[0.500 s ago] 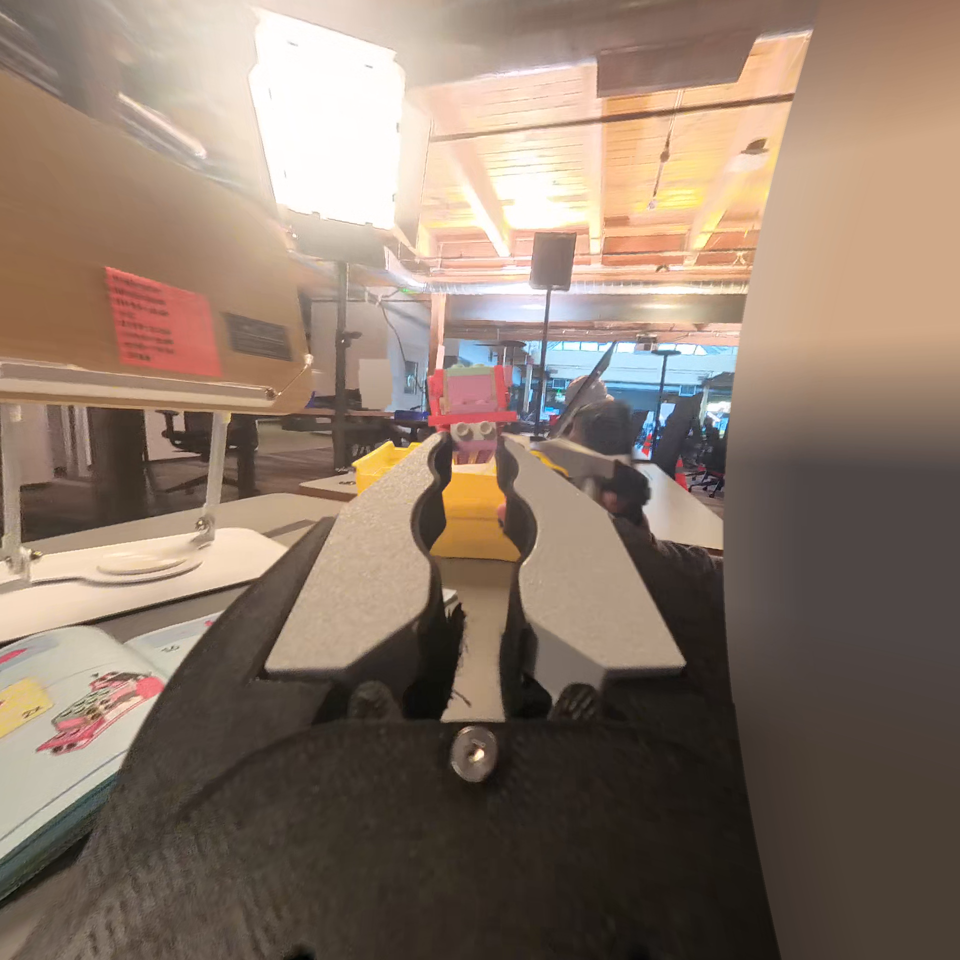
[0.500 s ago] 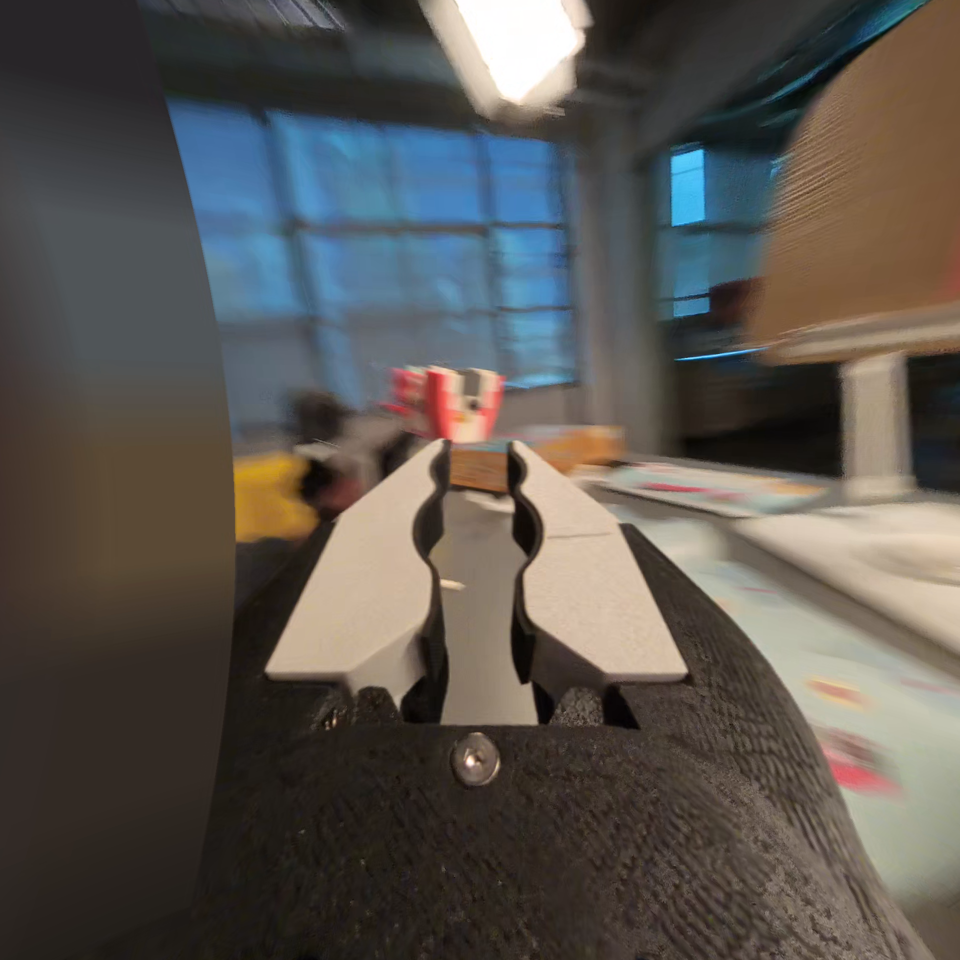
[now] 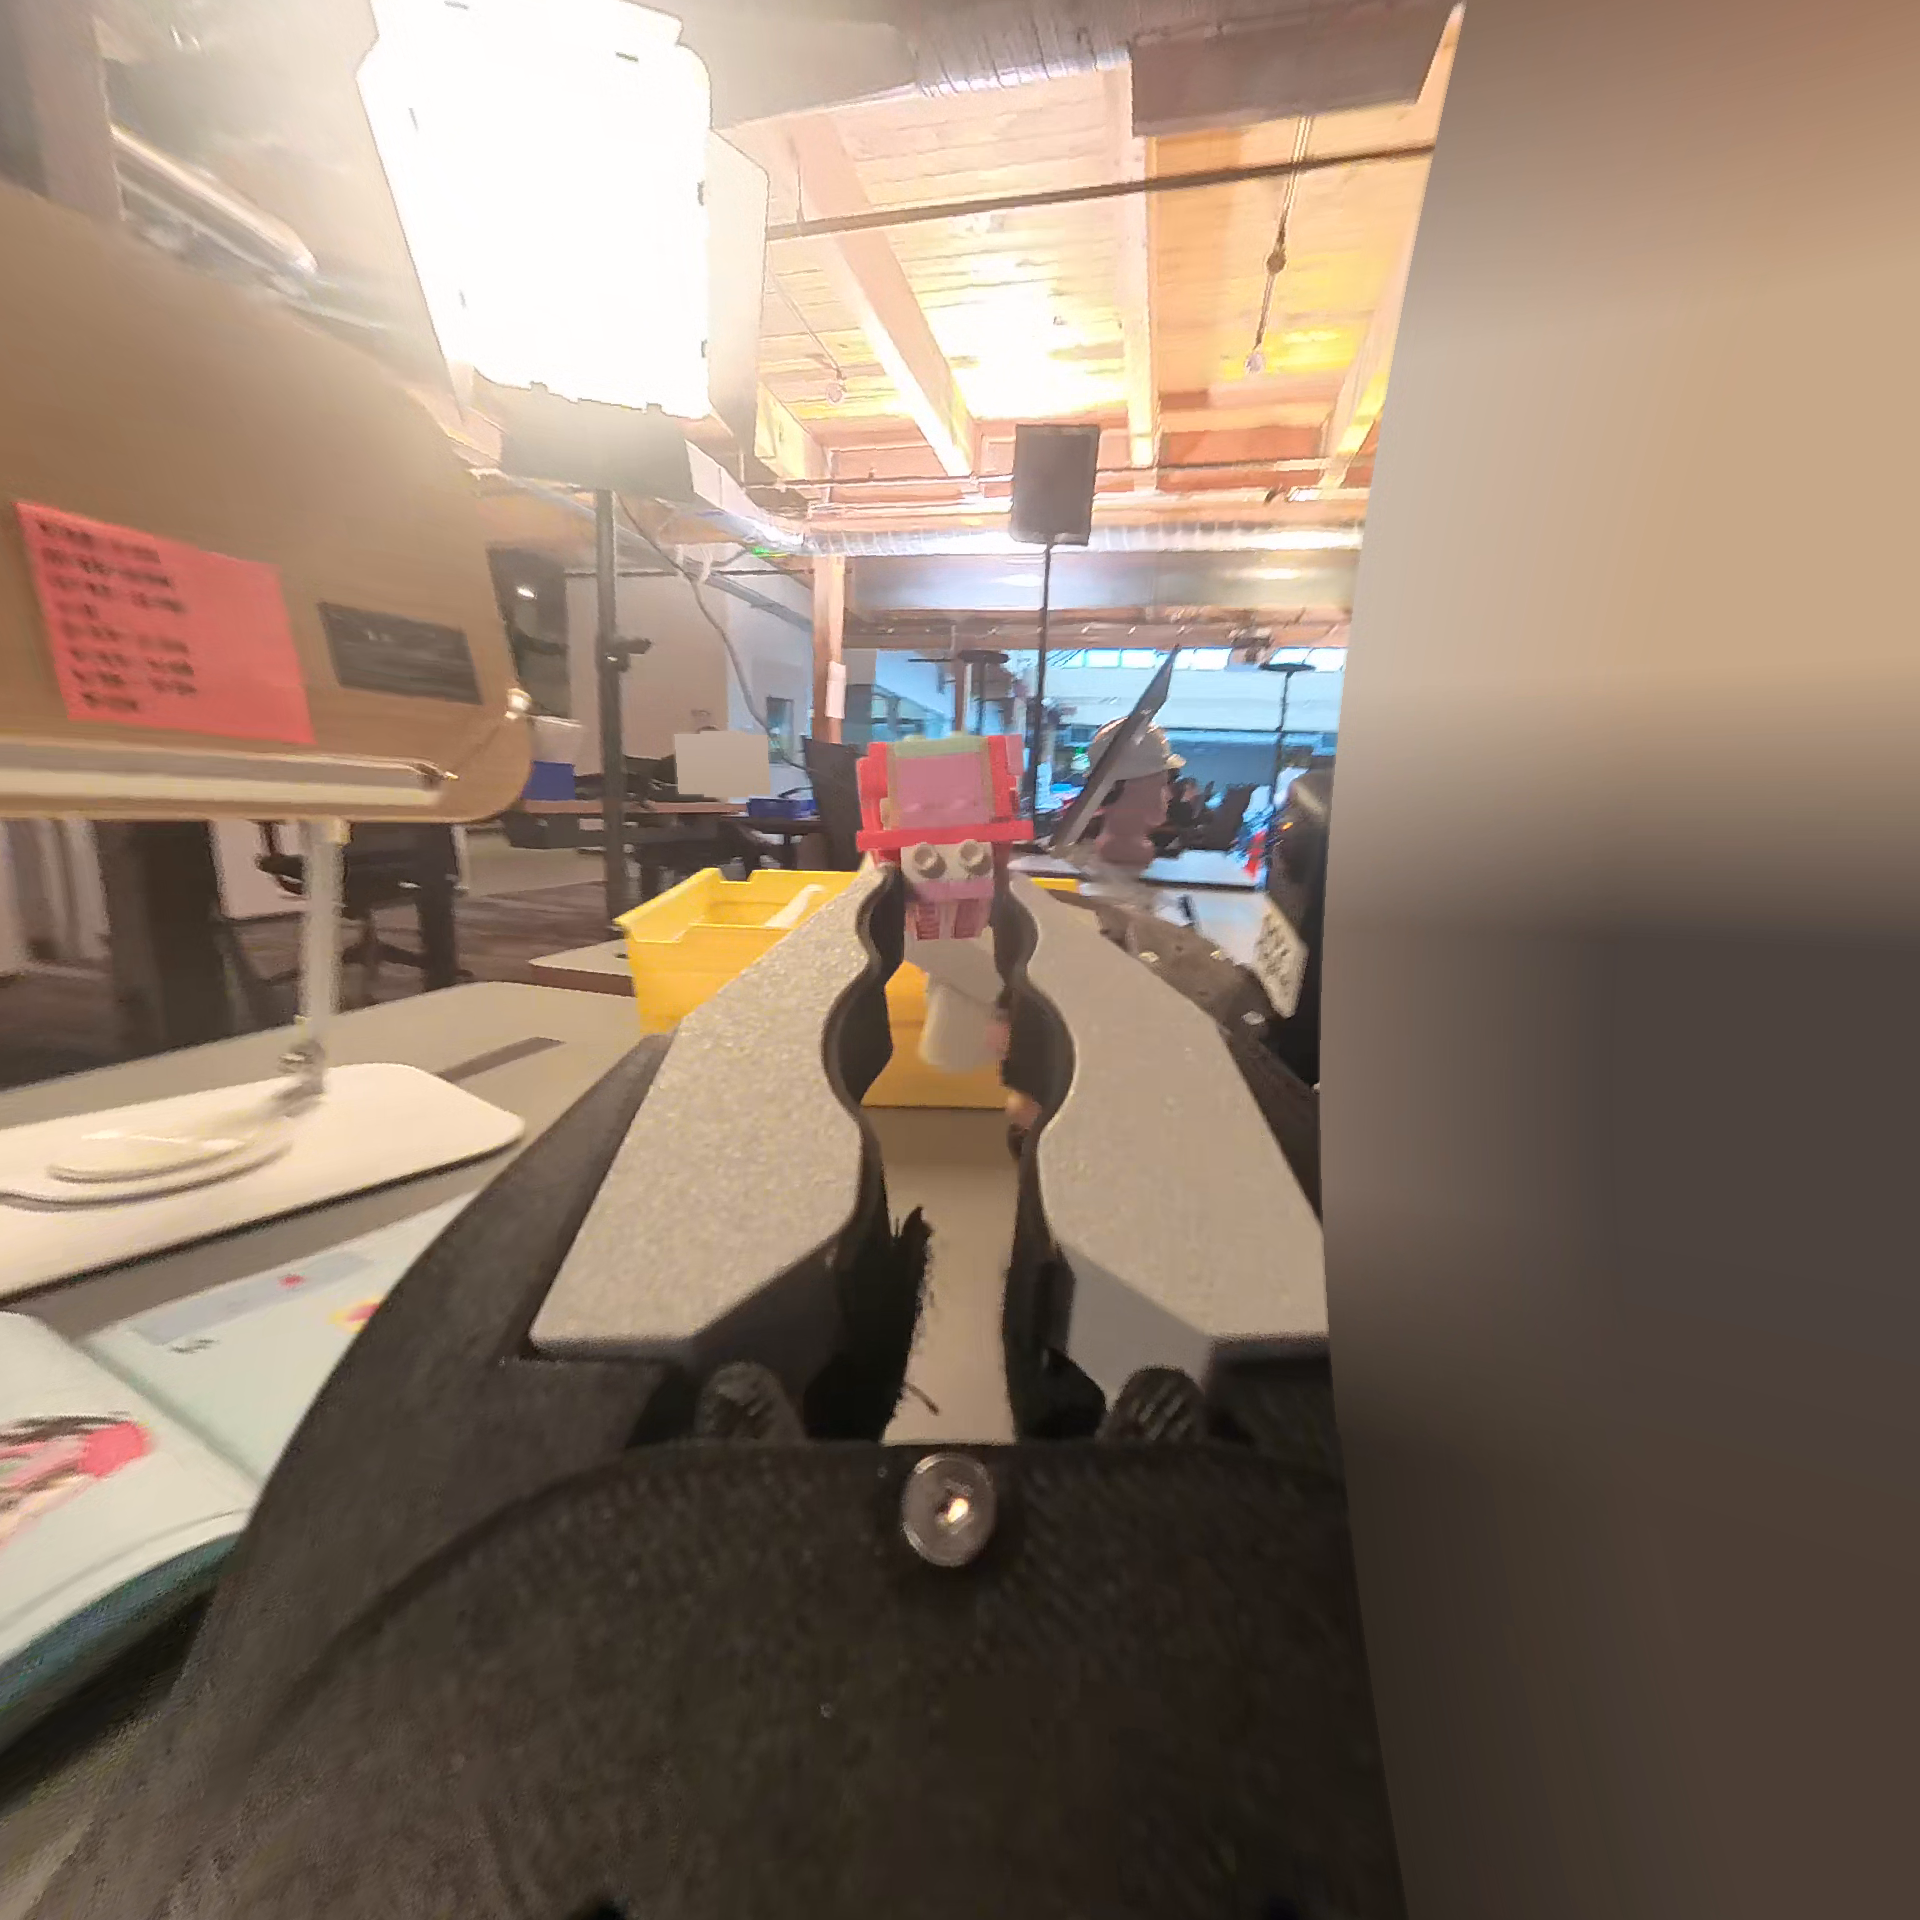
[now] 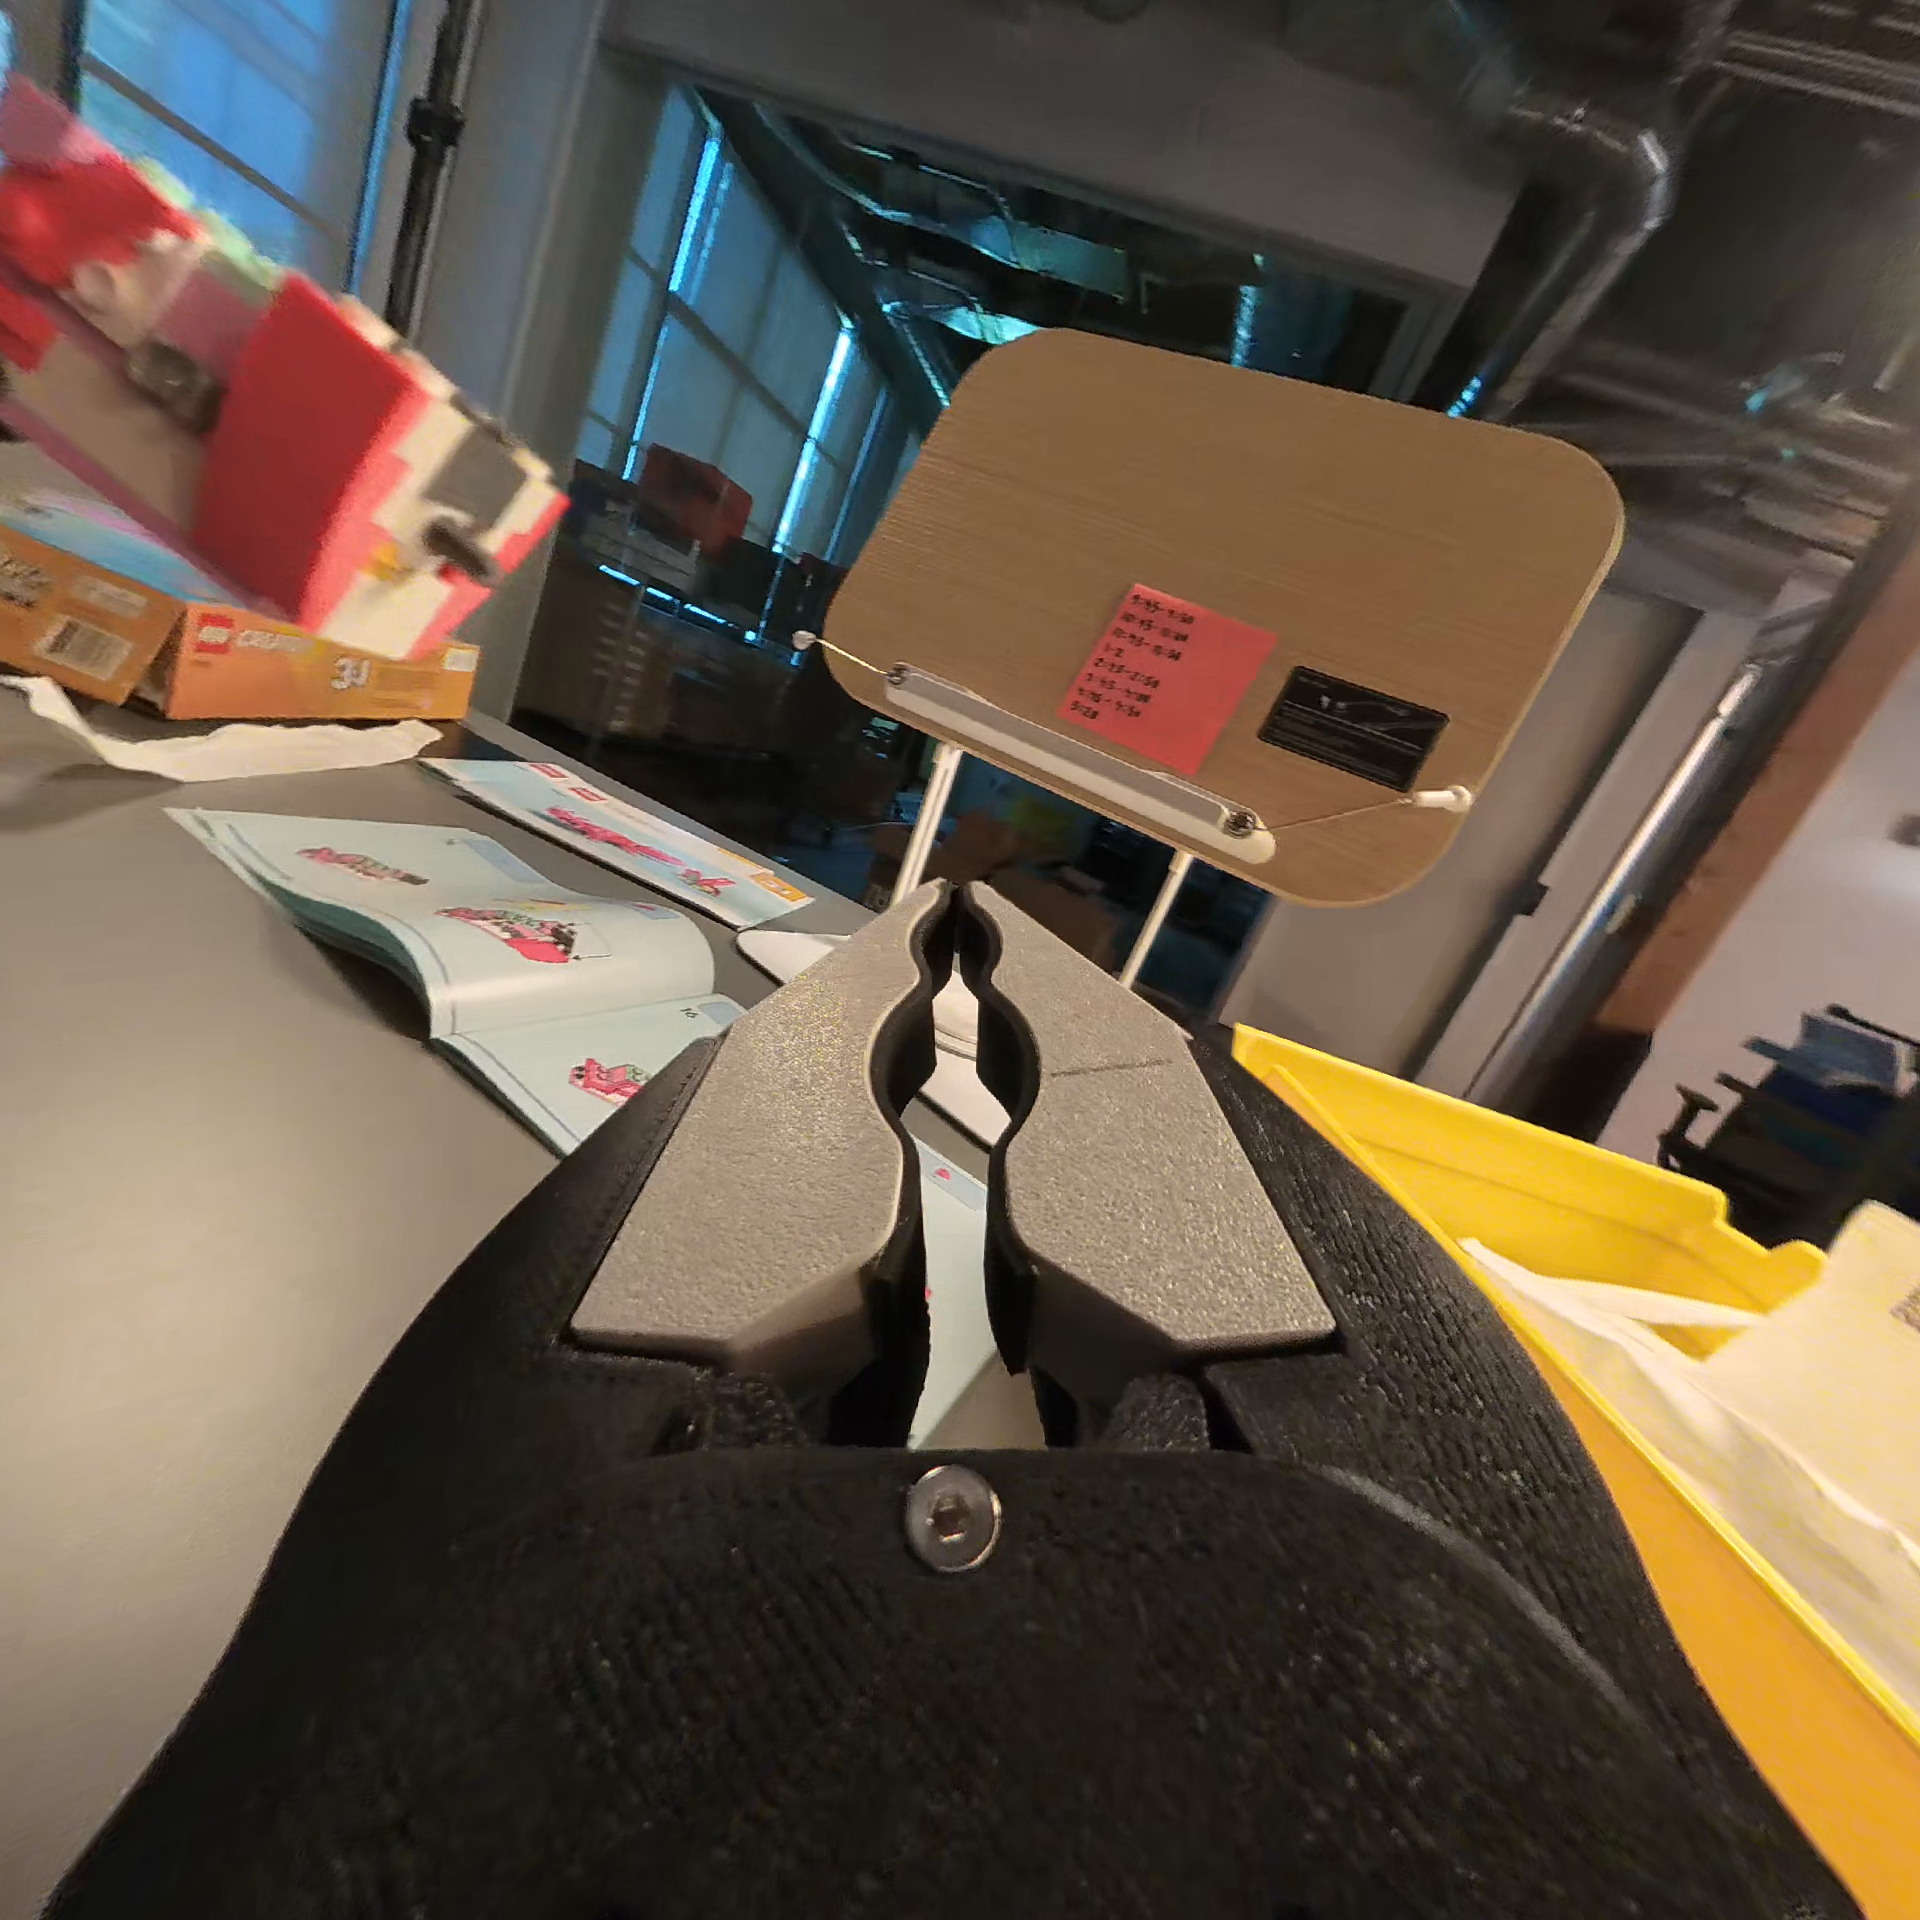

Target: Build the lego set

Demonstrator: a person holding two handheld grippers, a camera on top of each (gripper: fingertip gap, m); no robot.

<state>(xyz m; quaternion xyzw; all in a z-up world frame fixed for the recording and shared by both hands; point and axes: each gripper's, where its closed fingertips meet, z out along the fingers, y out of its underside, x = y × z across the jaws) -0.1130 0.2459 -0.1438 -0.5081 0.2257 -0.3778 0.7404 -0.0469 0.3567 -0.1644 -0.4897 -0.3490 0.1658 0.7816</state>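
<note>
Open-plan workshop, timber ceiling, bright panel light at upper left, grey table (image 3: pixel 499 1023) below.

Left wrist view: left gripper (image 3: pixel 951 914) is clamped on a red, pink and white toy-brick build (image 3: pixel 940 821) at centre frame, raised off the table. Both fingertips press the sides of its lower pink-and-white section; the red-framed top stands clear above the tips. Yellow plastic bin (image 3: pixel 707 930) sits right behind it. Wooden book stand with a red sticky note (image 3: pixel 260 582) fills the left edge, on a white base. Open pale-blue instruction booklet (image 3: pixel 94 1455) at lower left. Right side of frame is a blurred patch.

Right wrist view: right gripper (image 4: pixel 953 902) has its tips together at centre frame, nothing visible between them, pointing at the same stand (image 4: pixel 1226 623). The brick build (image 4: pixel 343 488) shows blurred at upper left, well apart from this gripper. Open booklet (image 4: pixel 488 945) and a second closed one (image 4: pixel 623 836) lie on the table at left, an orange cardboard box (image 4: pixel 312 675) beyond them. Yellow bin (image 4: pixel 1538 1195) at lower right holds white bags.

Progress: build looks partly assembled and held in the air; how much remains, cannot tell.
</note>
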